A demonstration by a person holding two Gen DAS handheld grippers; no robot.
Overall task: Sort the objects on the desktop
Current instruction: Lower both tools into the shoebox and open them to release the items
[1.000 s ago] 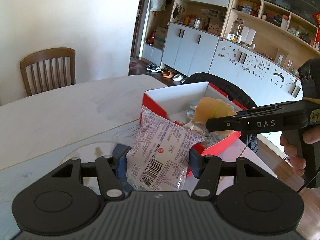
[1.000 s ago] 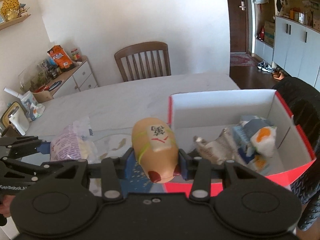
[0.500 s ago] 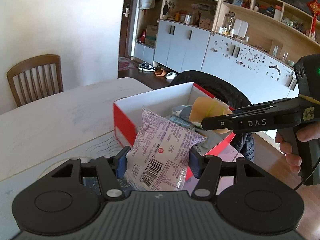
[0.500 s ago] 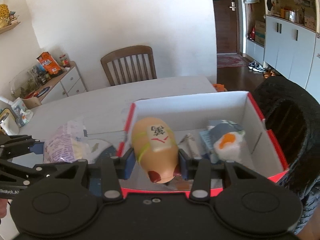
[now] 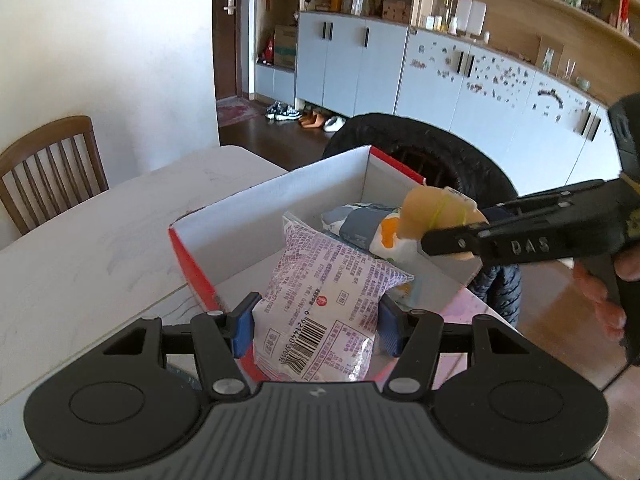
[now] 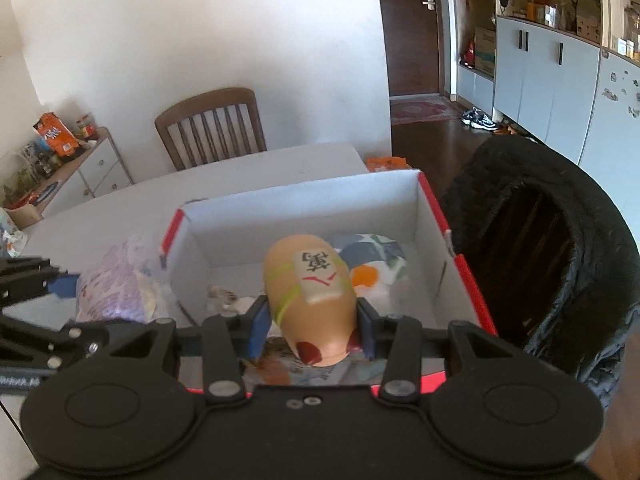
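Two grippers hang over the red box (image 5: 188,256): the left gripper (image 5: 316,324) pinches a purple snack bag (image 5: 324,300), the right gripper (image 6: 310,326) pinches a tan toy (image 6: 310,296).

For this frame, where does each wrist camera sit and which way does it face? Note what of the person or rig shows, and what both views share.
Left wrist: sits behind the left gripper, looking forward over the purple snack packet into the red box; the right gripper and the person's hand show on the right.
Right wrist: sits behind the right gripper, looking over the tan toy into the box; the left gripper shows at left.
Shared: box, both held items, wooden chair, white table.
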